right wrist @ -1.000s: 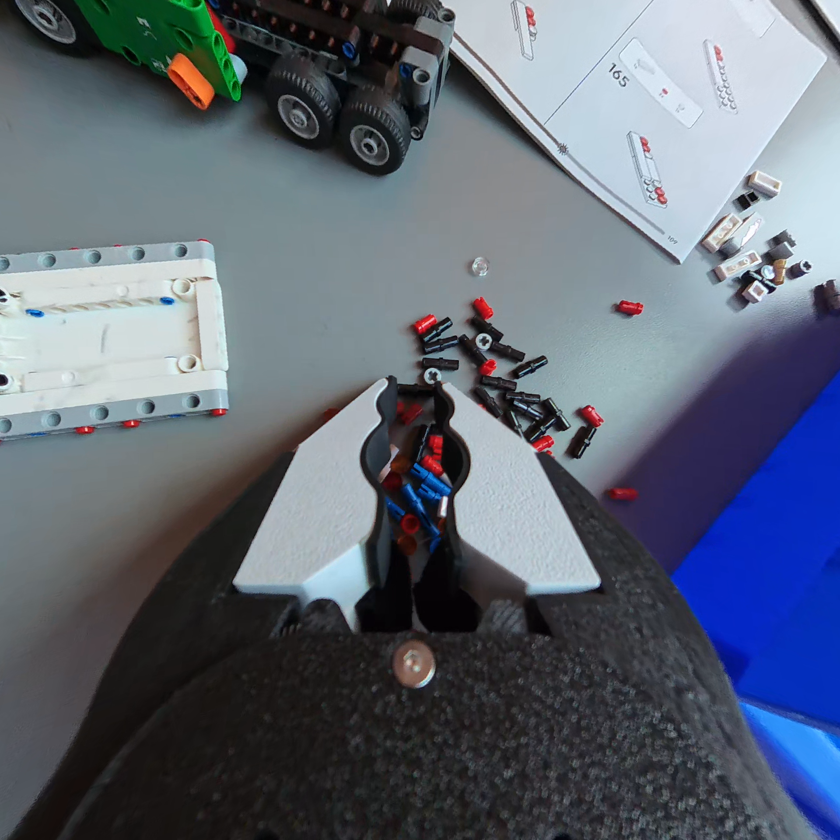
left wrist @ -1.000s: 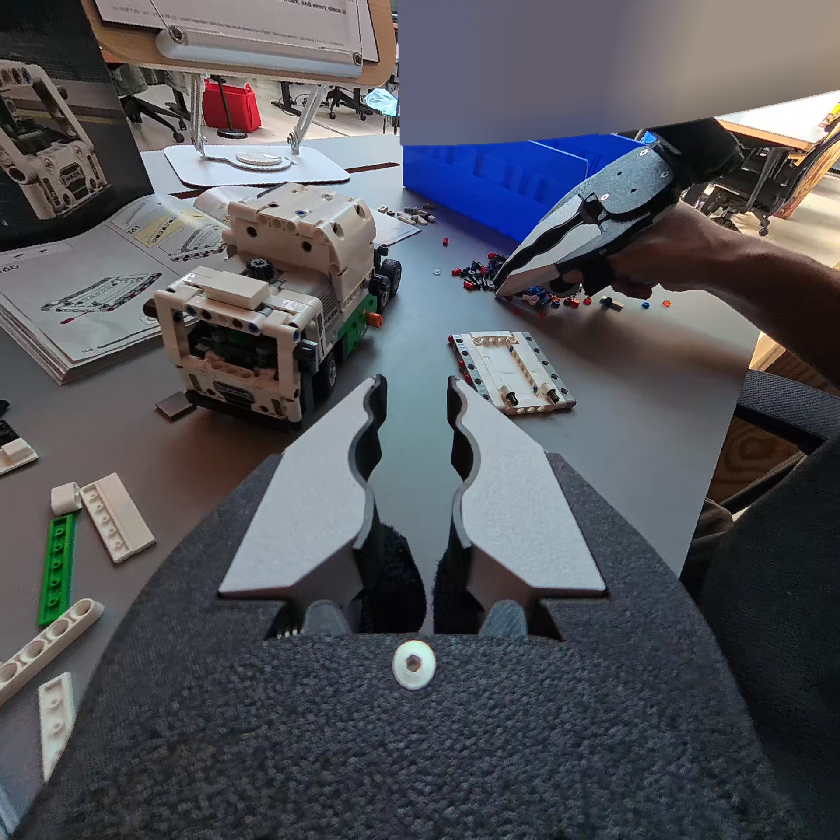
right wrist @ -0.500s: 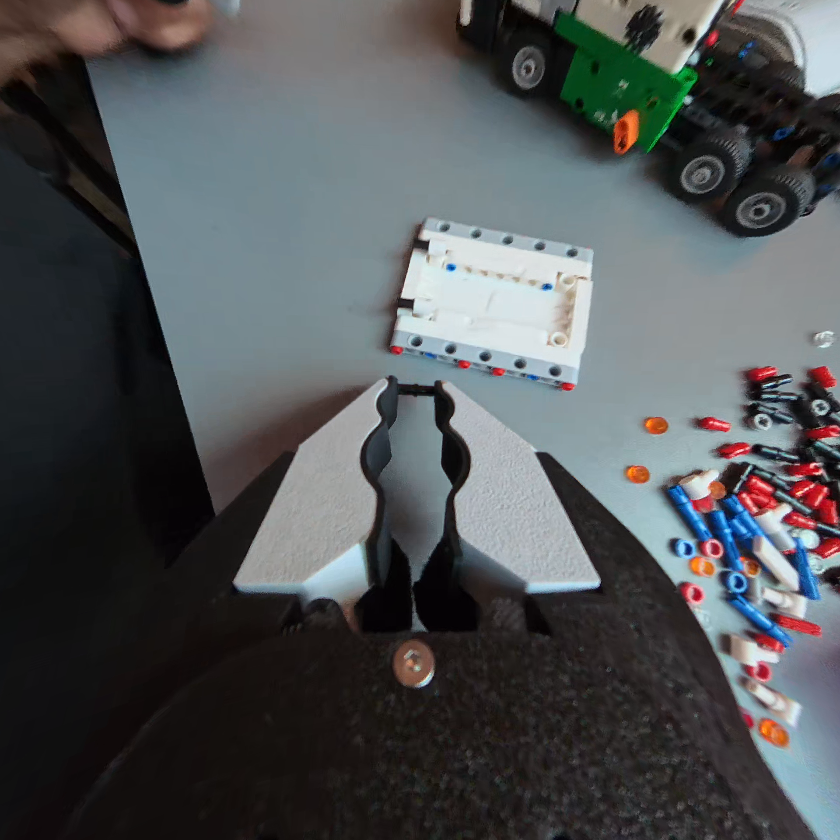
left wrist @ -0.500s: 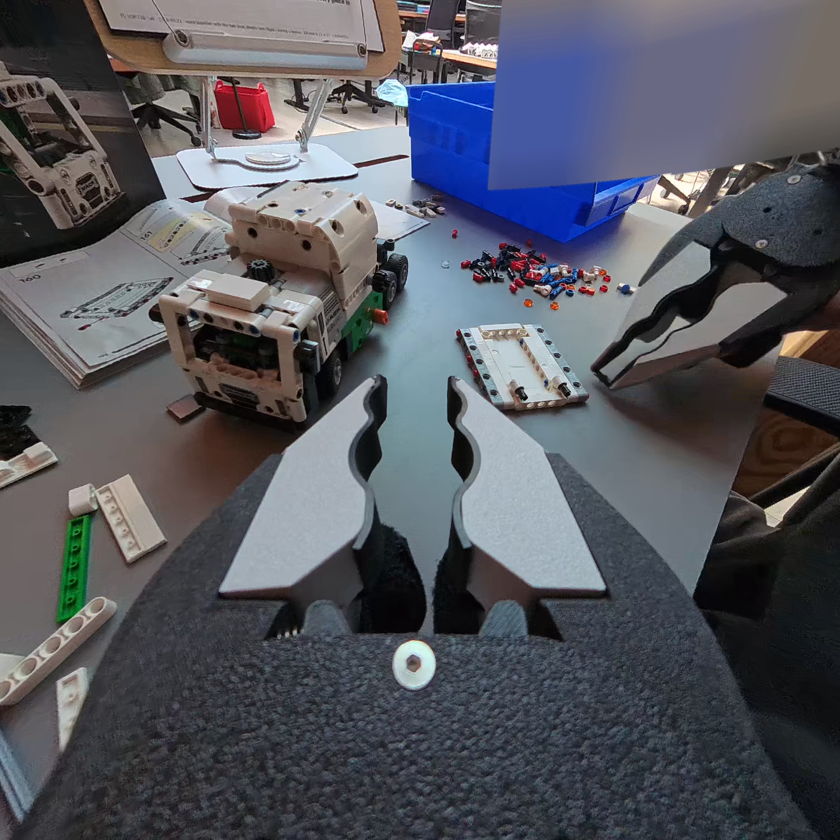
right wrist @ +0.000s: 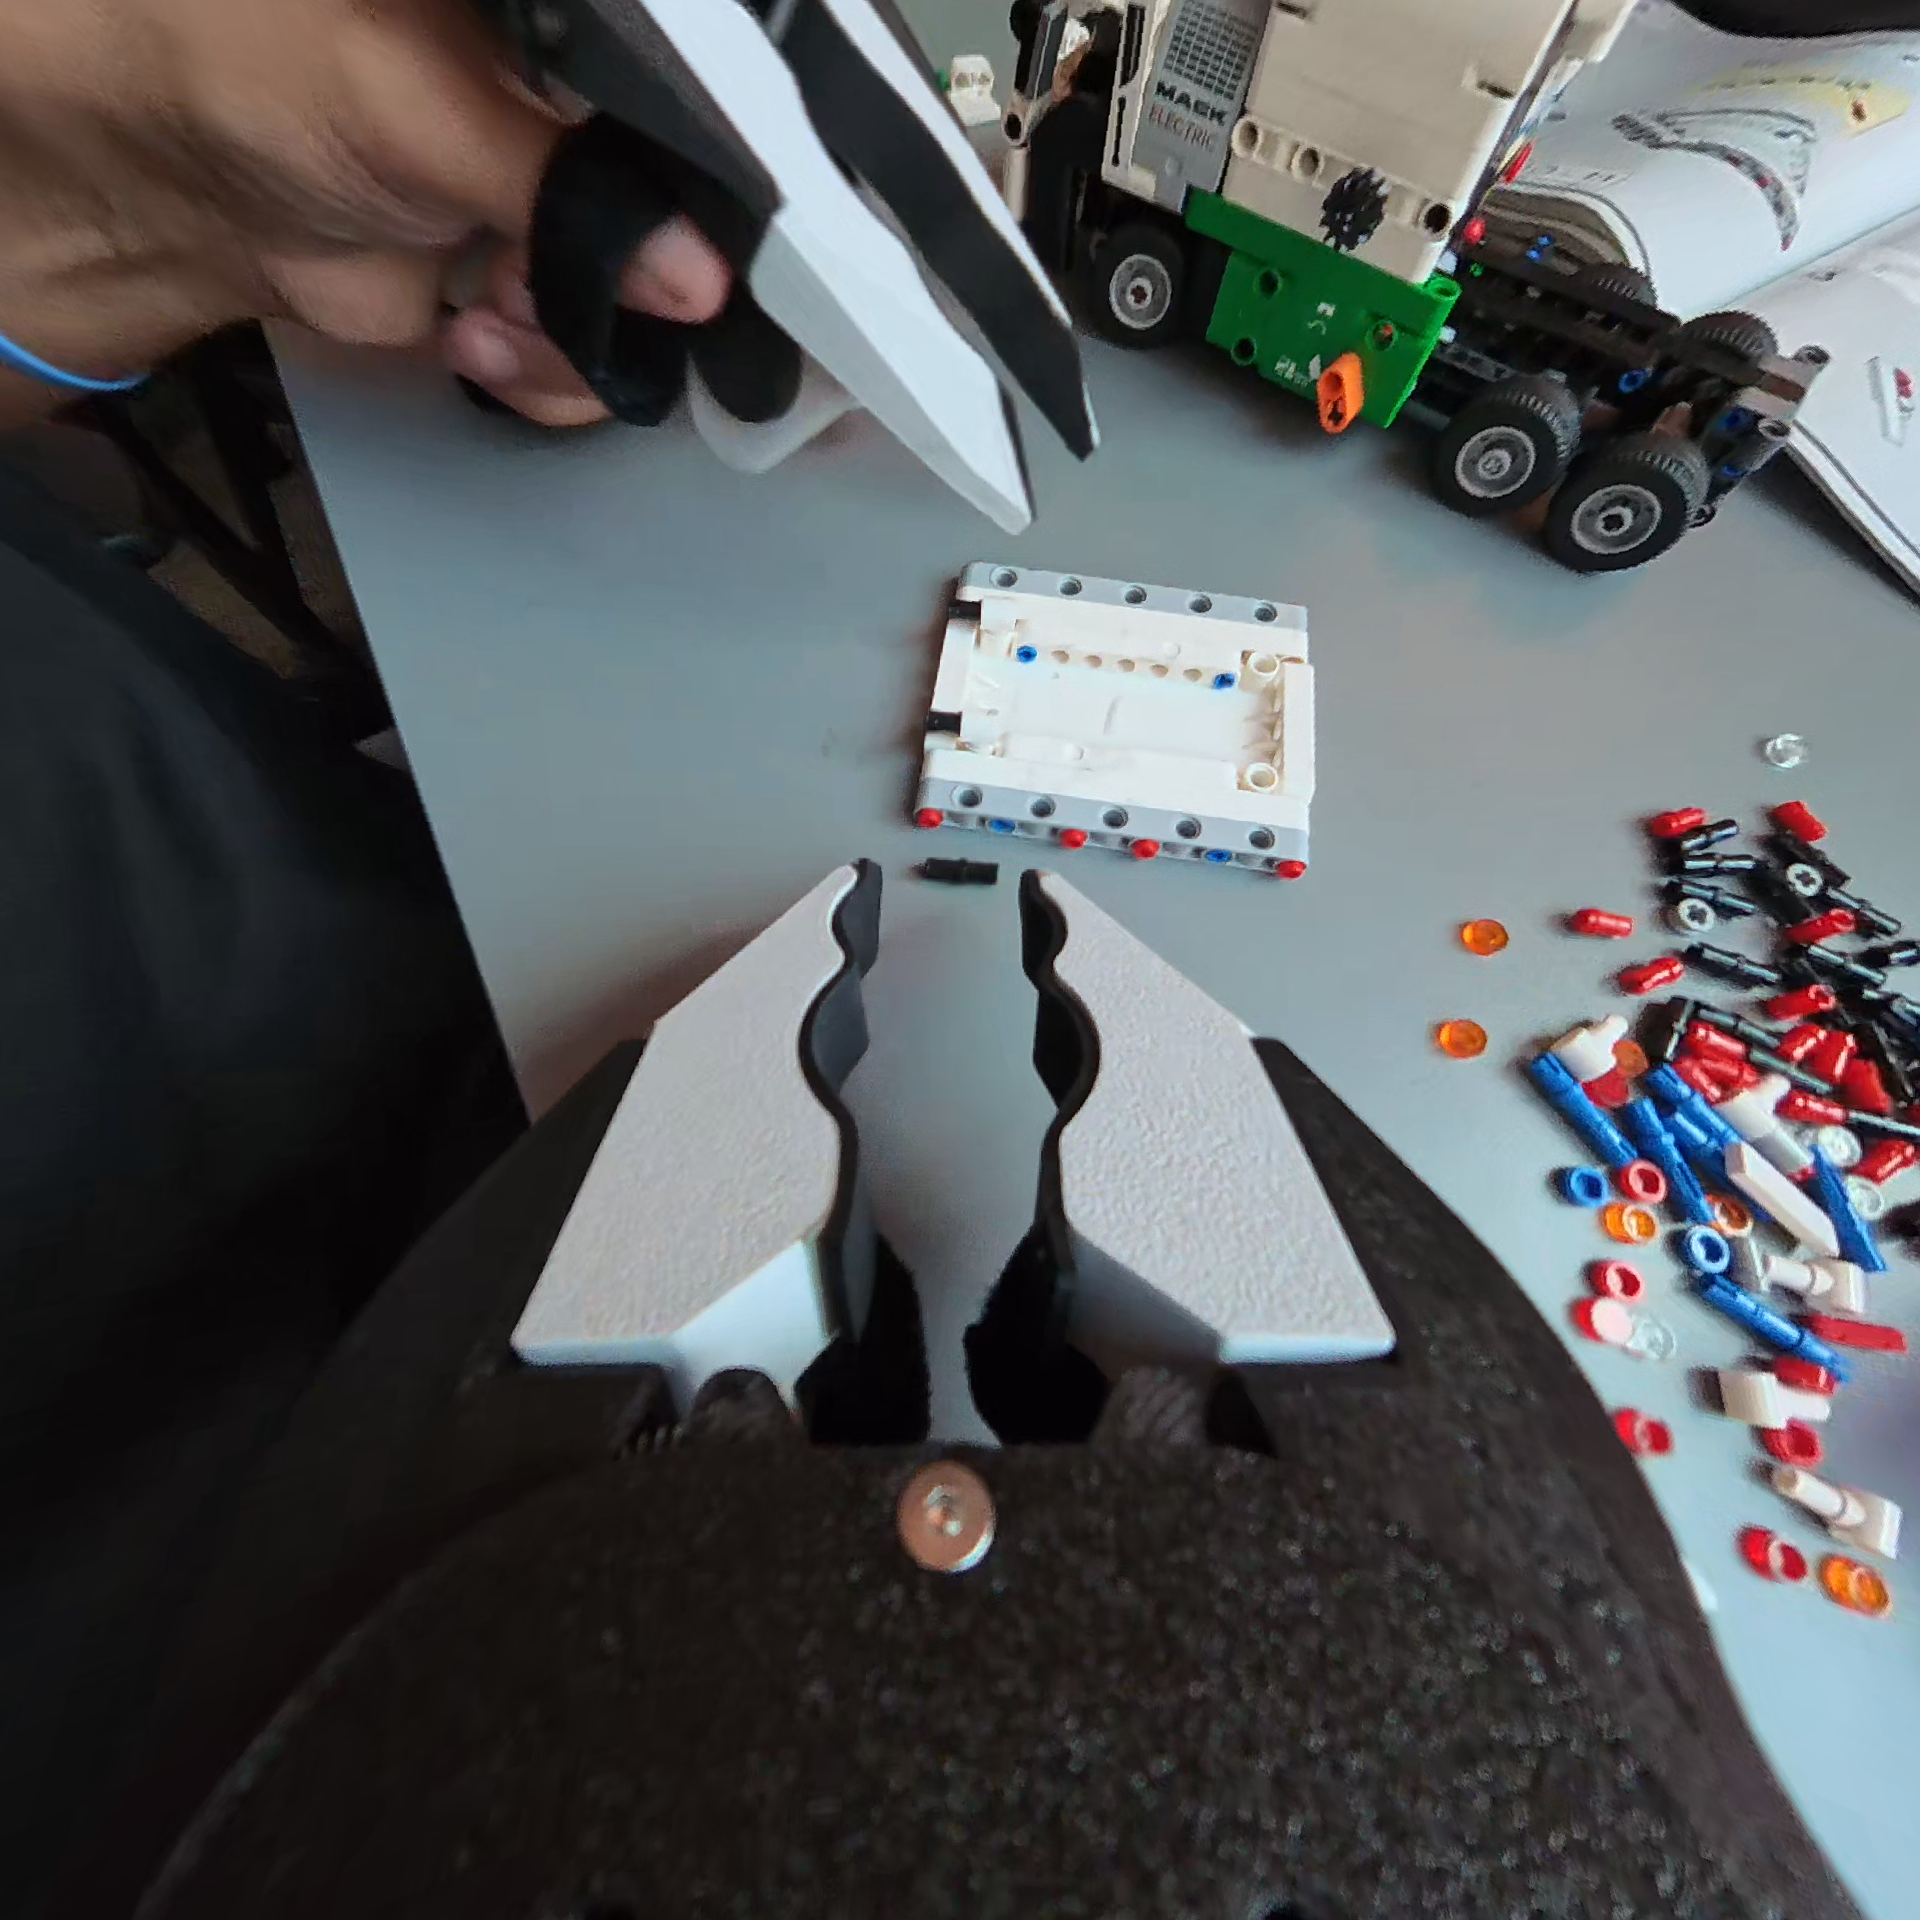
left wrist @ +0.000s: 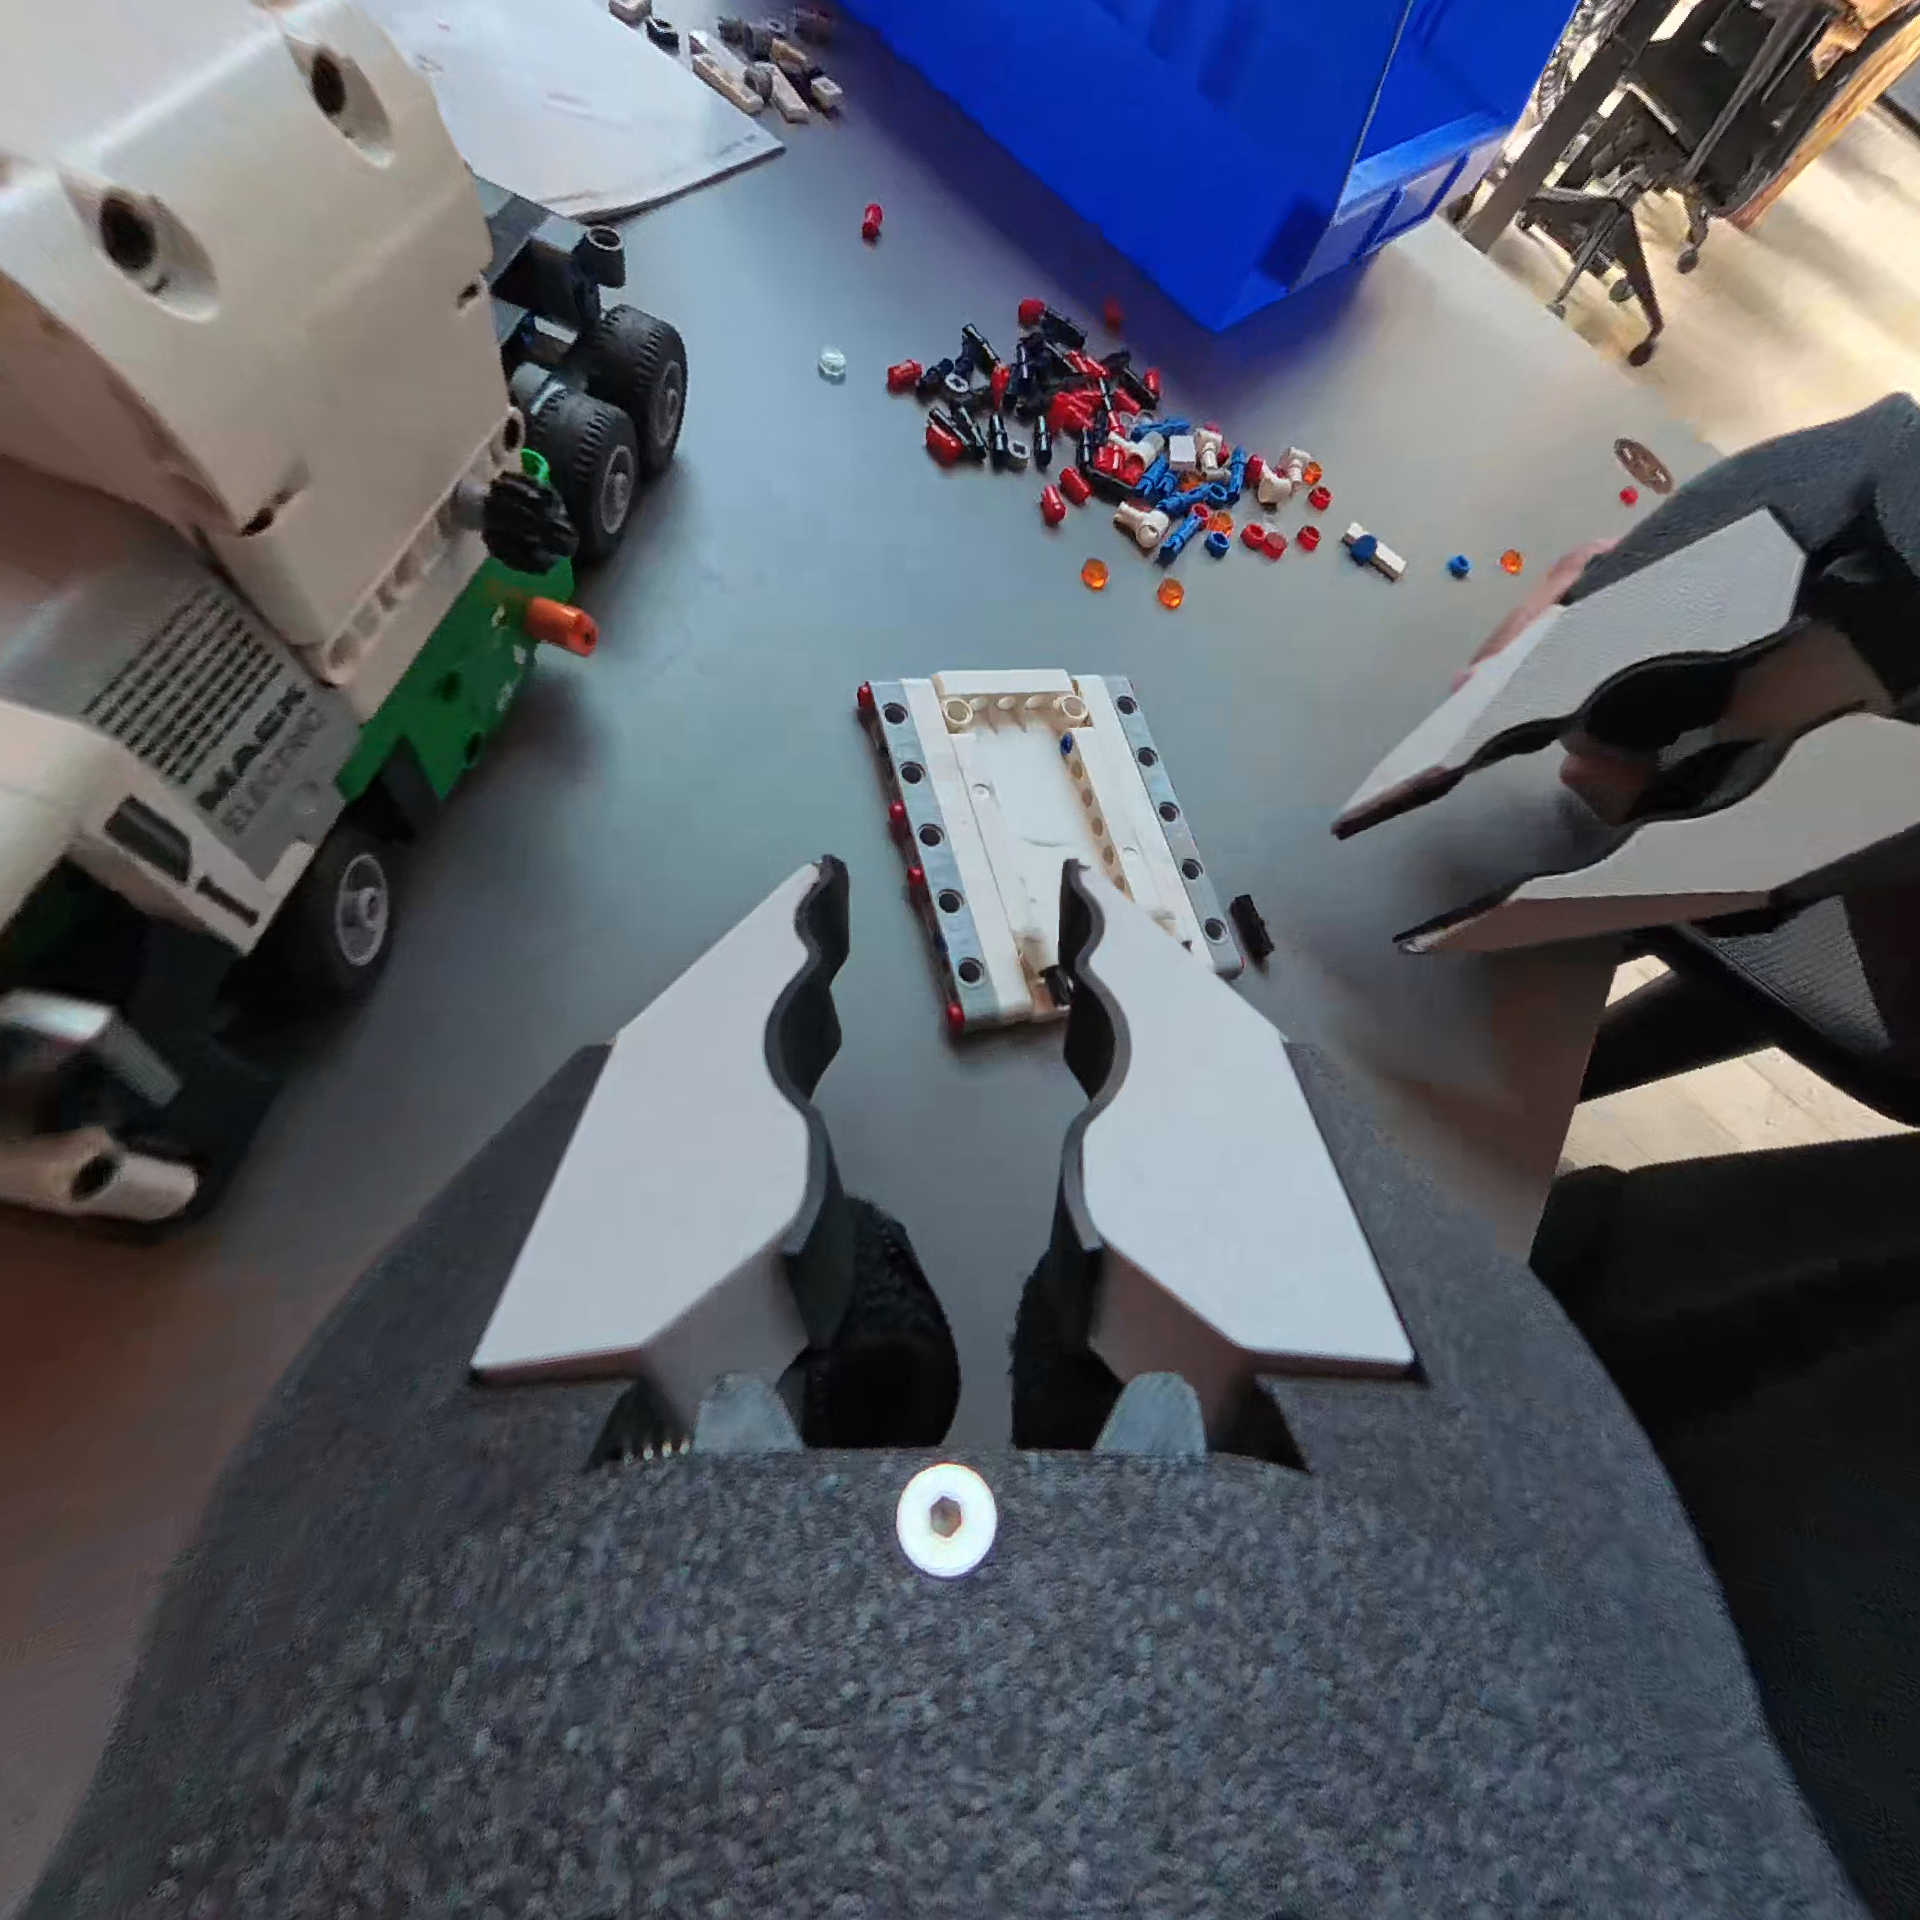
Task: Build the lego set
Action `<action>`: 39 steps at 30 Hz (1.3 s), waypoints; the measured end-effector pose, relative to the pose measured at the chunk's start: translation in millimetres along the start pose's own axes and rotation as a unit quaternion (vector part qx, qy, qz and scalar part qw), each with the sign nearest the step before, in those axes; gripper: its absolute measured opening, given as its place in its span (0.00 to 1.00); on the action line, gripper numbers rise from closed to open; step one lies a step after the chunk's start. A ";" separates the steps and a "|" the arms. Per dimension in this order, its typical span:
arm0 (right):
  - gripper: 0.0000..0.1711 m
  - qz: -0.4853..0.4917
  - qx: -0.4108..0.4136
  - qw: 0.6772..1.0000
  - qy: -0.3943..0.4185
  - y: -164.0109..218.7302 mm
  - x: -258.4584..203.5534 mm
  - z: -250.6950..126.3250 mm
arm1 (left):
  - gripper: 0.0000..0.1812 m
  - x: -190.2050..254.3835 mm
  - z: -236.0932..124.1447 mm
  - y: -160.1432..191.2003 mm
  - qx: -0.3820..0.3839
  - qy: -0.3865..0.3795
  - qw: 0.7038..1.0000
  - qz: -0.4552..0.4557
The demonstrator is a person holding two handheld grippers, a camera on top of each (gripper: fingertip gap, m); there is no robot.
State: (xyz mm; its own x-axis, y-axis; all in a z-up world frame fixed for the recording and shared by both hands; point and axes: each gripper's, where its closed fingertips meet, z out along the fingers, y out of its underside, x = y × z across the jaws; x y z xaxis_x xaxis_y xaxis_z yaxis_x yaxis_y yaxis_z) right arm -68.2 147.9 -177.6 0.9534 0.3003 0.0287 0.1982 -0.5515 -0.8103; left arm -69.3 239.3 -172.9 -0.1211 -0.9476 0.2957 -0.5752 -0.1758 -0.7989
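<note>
A white and grey lego panel (left wrist: 1023,831) lies flat on the grey table (left wrist: 727,582); it also shows in the right wrist view (right wrist: 1117,717). A small black pin (right wrist: 958,871) lies on the table beside the panel's edge, just beyond my right gripper's tips, and neither pad touches it. It also shows in the left wrist view (left wrist: 1252,925). My right gripper (right wrist: 948,883) is open and holds nothing. My left gripper (left wrist: 951,883) is open and empty, hovering over the panel's near end. The white and green truck (left wrist: 260,520) stands to the left.
A pile of red, black and blue pins (left wrist: 1122,457) lies beyond the panel, near a blue bin (left wrist: 1195,135). The pile sits to the right in the right wrist view (right wrist: 1766,1091). An instruction booklet (right wrist: 1766,156) lies behind the truck (right wrist: 1351,208). The table's edge (right wrist: 416,727) is at the left.
My right gripper carried a black pin from the pile to the panel, then opened; the pin now lies on the table. My left gripper moved forward over the panel and opened wider.
</note>
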 end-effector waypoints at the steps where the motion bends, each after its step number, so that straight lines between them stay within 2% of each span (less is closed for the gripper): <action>1: 0.15 0.003 0.008 1.000 -0.005 1.2 -2.4 -6.1 | 0.21 0.2 5.7 -1.0 -0.010 0.005 1.000 0.000; 4: 0.15 -0.017 0.008 1.000 0.003 4.1 3.3 -26.4 | 0.20 1.9 24.7 5.1 -0.062 0.001 0.998 0.022; 6: 0.14 -0.023 0.009 1.000 0.016 5.6 14.7 -47.8 | 0.15 0.4 32.1 8.5 -0.080 -0.011 0.996 0.043; 12: 0.12 0.038 0.006 0.990 0.132 37.2 90.9 -109.7 | 0.13 -12.0 20.4 13.7 -0.098 -0.018 0.992 0.072; 16: 0.12 0.063 -0.013 0.984 0.165 63.6 115.5 -117.7 | 0.13 -28.9 -2.3 24.3 -0.124 -0.032 0.985 0.113; 20: 0.13 0.086 -0.019 0.981 0.172 70.0 124.9 -110.7 | 0.13 -45.4 -23.1 31.5 -0.132 -0.048 0.980 0.138; 22: 0.13 0.097 -0.021 0.977 0.188 70.3 134.3 -114.3 | 0.14 -57.6 -32.0 30.4 -0.129 -0.080 0.976 0.153; 25: 0.13 0.139 -0.003 0.968 0.207 66.7 149.3 -123.1 | 0.15 -60.8 -48.4 13.4 -0.074 -0.125 0.975 0.166; 28: 0.14 0.158 -0.012 0.962 0.222 65.1 159.6 -118.6 | 0.14 -39.9 -66.9 -11.4 0.051 -0.119 0.981 0.146; 30: 0.14 0.157 -0.019 0.960 0.233 60.5 166.4 -107.2 | 0.12 -36.7 -79.7 -16.3 0.116 -0.136 0.974 0.139; 33: 0.14 0.191 -0.021 0.957 0.217 56.1 172.7 -85.2 | 0.11 -42.4 -91.6 -11.9 0.157 -0.157 0.966 0.131; 36: 0.13 0.214 -0.026 0.957 0.194 56.3 172.1 -70.3 | 0.11 -41.3 -100.7 -16.4 0.188 -0.138 0.966 0.114; 39: 0.12 0.211 -0.028 0.955 0.208 53.8 174.3 -65.2 | 0.11 -41.1 -102.9 -18.4 0.199 -0.120 0.967 0.103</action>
State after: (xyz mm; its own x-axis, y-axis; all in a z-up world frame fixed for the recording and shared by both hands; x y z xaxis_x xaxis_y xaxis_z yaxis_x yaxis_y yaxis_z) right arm 123.5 119.8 -178.0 0.9564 -0.2872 -0.0537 -0.2230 -0.5987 -0.7693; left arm -137.0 308.9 -116.5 0.0200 -0.9997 0.0172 -0.1954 -0.0207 -0.9805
